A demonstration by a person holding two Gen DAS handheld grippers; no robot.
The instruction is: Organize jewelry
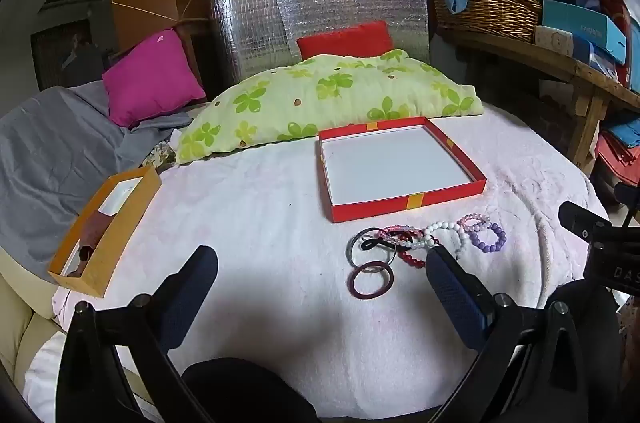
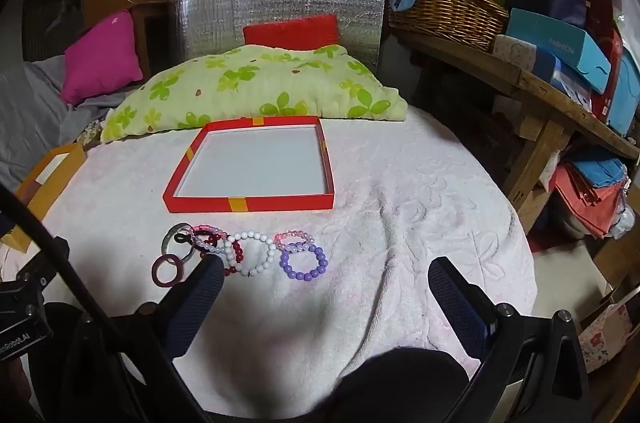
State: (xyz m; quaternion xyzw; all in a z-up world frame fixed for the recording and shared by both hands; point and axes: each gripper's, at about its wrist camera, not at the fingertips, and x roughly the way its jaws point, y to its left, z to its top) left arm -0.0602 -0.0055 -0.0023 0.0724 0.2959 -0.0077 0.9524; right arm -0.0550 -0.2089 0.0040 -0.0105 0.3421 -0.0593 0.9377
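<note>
We are holding our left gripper [image 1: 322,277] and right gripper [image 2: 326,281] above the white blanket [image 2: 400,223], jaws spread wide and gripping nothing. The bracelets [image 2: 244,255] are lying clustered, several overlapping, just in front of the shallow red box [image 2: 250,203], whose white interior is showing bare.

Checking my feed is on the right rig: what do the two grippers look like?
Both match: the left gripper and right gripper each have two dark navy fingers with textured pads, on black linkage arms with round bolts. A black cable crosses the right wrist view's left side, where white lettering marks the other gripper's body.
</note>
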